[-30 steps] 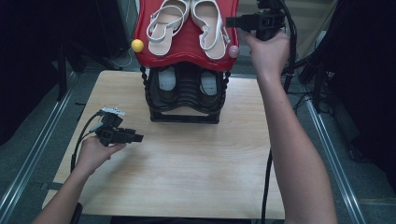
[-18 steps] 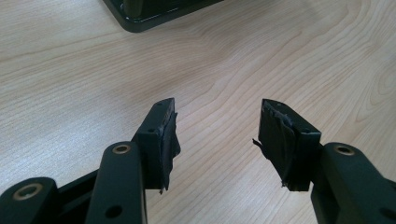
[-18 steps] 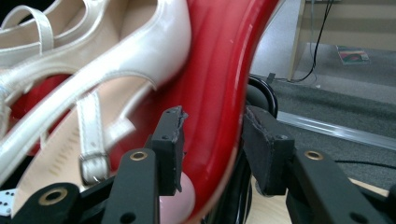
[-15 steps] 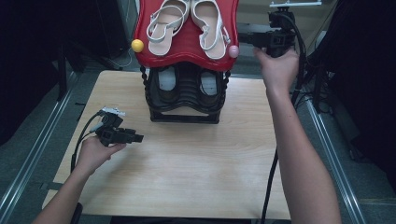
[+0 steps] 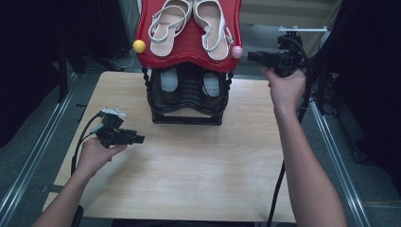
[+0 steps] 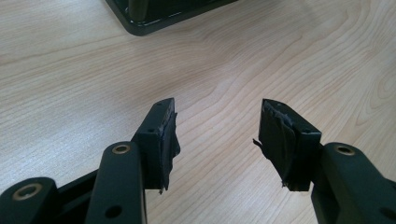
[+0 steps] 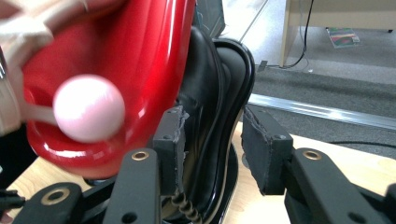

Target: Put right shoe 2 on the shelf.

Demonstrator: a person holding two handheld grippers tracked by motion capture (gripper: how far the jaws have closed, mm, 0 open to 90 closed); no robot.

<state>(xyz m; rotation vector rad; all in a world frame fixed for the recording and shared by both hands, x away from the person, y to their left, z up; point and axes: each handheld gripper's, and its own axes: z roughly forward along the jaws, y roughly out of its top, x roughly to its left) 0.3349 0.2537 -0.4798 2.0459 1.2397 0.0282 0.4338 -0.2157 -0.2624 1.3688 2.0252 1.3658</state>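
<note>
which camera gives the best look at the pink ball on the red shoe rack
The right gripper view: the pink ball sits large and close there, though slightly blurred, against the red shelf. The high view shows it small at the shelf's right front corner. The left gripper view looks at the wooden table.

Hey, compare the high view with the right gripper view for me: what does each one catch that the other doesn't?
High view alone: the white sandals on the red shelf, a yellow ball at its left corner, and the left gripper held low over the wooden table.

Right gripper view alone: a close look along the right gripper, jaws open with nothing between the pads, plus the grey floor beyond.

Both: the red shelf, the pink ball and the black shoe rack.
</note>
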